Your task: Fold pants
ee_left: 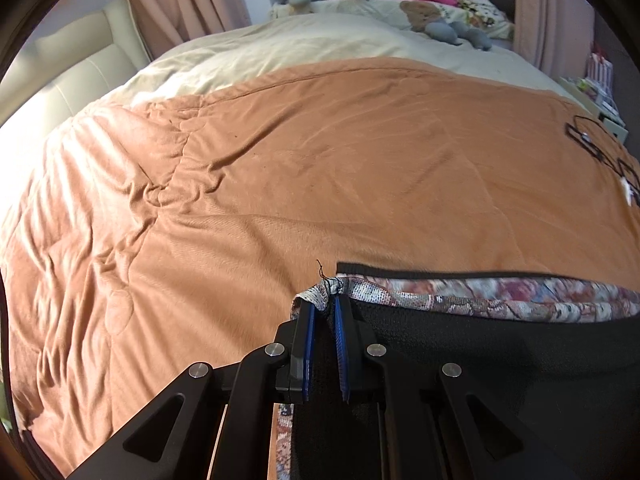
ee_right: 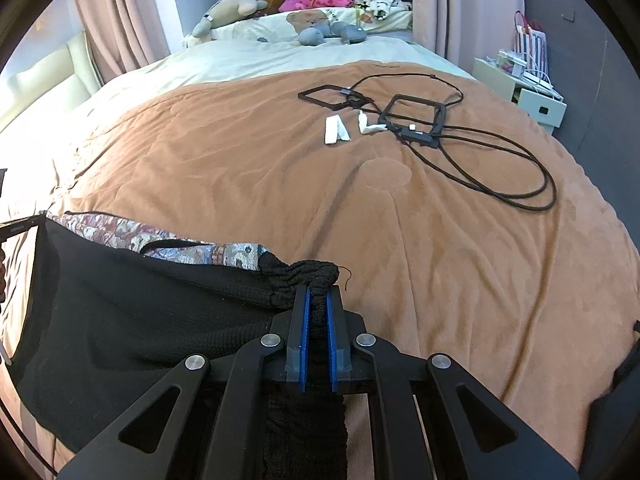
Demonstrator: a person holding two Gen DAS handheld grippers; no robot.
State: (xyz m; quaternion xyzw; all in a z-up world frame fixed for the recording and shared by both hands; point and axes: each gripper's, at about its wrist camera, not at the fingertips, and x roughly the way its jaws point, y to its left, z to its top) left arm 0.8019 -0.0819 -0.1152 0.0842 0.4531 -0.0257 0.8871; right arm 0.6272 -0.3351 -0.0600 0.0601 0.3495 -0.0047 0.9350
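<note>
Two claws hold the same garment, one at each end of its upper edge. The left claw [ee_left: 325,312] is closed on a corner of the black knitted pants with a patterned woven lining [ee_left: 500,360], where the flowered fabric folds over and a loose thread sticks out. The right claw [ee_right: 316,300] is closed on the gathered, ribbed black part of the pants [ee_right: 132,320], probably the elastic waistband.

Between the two claws the edge of the pants runs almost straight, so the long axis of the held edge goes from left to right, parallel to the near edge of the bed. The rest of the cloth hangs down toward the person and seems to lie above the near part of the orange-brown plush blanket [ee_right: 280,168]. I judge that the next move must carry this edge forward over the blanket, with both claws moving together so the edge stays tight.

The knit looks soft and heavy; the lining is thinner and smoother. The blanket is wrinkled on its left side. Near the far right corner of the blanket lie black cables with square frames [ee_right: 420,120] and small white pieces [ee_right: 336,130], well apart from the pants.
</note>
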